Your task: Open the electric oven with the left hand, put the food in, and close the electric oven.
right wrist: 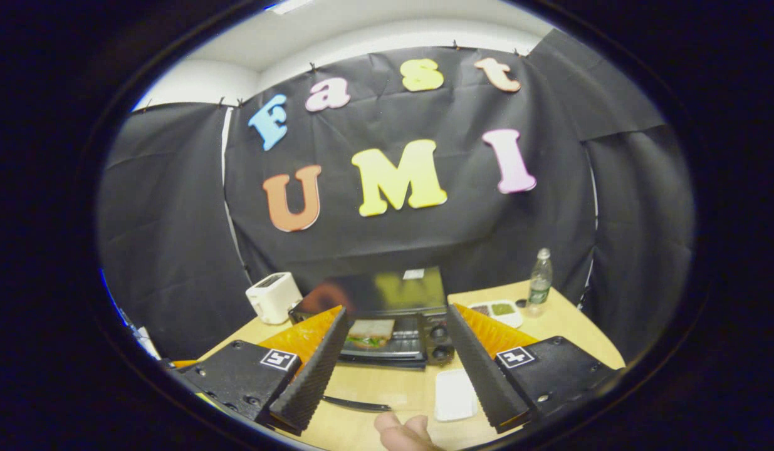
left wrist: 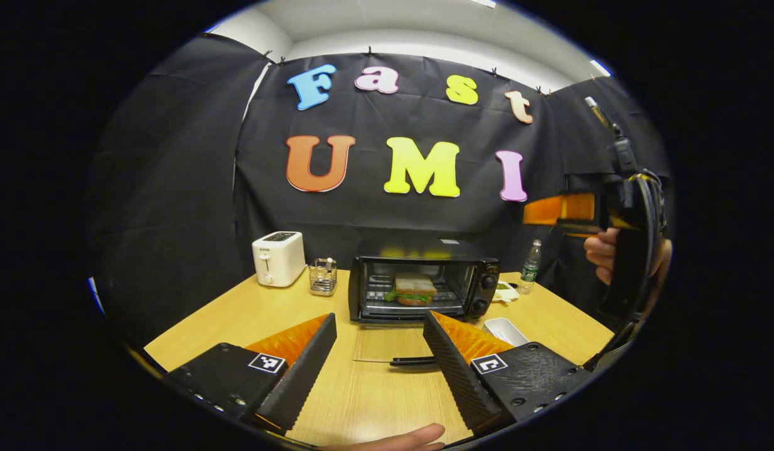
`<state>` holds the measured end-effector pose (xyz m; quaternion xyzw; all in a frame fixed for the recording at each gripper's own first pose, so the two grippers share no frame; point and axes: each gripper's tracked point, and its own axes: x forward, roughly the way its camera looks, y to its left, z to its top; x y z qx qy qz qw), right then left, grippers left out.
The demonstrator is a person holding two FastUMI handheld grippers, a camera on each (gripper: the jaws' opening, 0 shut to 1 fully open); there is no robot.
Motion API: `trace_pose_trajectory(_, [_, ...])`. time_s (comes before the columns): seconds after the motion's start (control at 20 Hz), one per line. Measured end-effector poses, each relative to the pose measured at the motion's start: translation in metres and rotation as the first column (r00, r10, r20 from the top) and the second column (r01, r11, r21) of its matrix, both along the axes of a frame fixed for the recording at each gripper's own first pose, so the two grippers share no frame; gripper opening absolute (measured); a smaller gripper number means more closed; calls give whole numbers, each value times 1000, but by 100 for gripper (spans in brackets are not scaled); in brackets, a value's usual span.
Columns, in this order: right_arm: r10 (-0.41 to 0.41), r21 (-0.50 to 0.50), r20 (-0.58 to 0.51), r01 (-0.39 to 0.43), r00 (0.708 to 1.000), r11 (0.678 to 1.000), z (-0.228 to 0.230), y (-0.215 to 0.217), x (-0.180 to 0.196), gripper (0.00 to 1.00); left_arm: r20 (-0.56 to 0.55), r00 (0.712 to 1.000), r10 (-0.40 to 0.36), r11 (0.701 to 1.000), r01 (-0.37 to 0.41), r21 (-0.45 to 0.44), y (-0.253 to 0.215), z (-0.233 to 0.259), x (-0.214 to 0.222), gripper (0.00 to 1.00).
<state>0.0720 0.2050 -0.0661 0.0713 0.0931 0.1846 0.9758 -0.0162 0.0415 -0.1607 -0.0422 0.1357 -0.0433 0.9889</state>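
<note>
One sandwich (left wrist: 415, 289) inside open oven (left wrist: 424, 282), glass door (left wrist: 387, 344) barely visible.

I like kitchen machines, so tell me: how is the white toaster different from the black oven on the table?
The toaster is white, while the electric oven is black. The toaster is small and closed on its front with slots on top; the electric oven is wider, with its glass door folded down flat. The toaster looks empty, while a sandwich sits on the electric oven's rack. Both stand on the wooden table.
</note>
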Motion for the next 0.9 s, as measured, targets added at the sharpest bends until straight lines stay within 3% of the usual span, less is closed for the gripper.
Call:
trace_pose_trajectory(0.05, [-8, 2, 23, 8, 1000, 1000, 10, -11, -5, 100, -14, 1000, -14, 1000, 14, 7, -9, -5, 4, 92])
trace_pose_trajectory(0.1, [-16, 4, 45, 16, 999, 1000, 19, -25, -9, 89, -27, 999, -29, 999, 29, 15, -17, -11, 8, 92])
trace_pose_trajectory(0.25, [-41, 24, 104, 39, 994, 999, 47, -59, -20, 89, -84, 994, -70, 997, 73, 30, -41, -33, 17, 92])
trace_pose_trajectory(0.3, [-51, 33, 119, 48, 992, 998, 55, -73, -23, 100, -103, 991, -79, 996, 84, 35, -49, -41, 20, 92])
trace_pose_trajectory(0.35, [-69, 49, 133, 62, 989, 997, 63, -87, -26, 100, -126, 988, -88, 995, 94, 41, -55, -51, 22, 92])
trace_pose_trajectory(0.45, [-98, 67, 159, 88, 982, 994, 75, -111, -30, 89, -178, 980, -95, 993, 105, 45, -66, -71, 26, 92])
trace_pose_trajectory(0.55, [-128, 78, 181, 115, 975, 990, 84, -133, -33, 89, -235, 967, -102, 992, 116, 44, -71, -96, 26, 92])
trace_pose_trajectory(0.6, [-134, 81, 187, 121, 973, 989, 86, -140, -35, 100, -269, 957, -105, 992, 122, 45, -76, -108, 25, 93])
trace_pose_trajectory(0.9, [-178, 54, 229, 170, 957, 984, 89, -175, -47, 100, -385, 918, -100, 987, 140, 77, -95, -154, 28, 93])
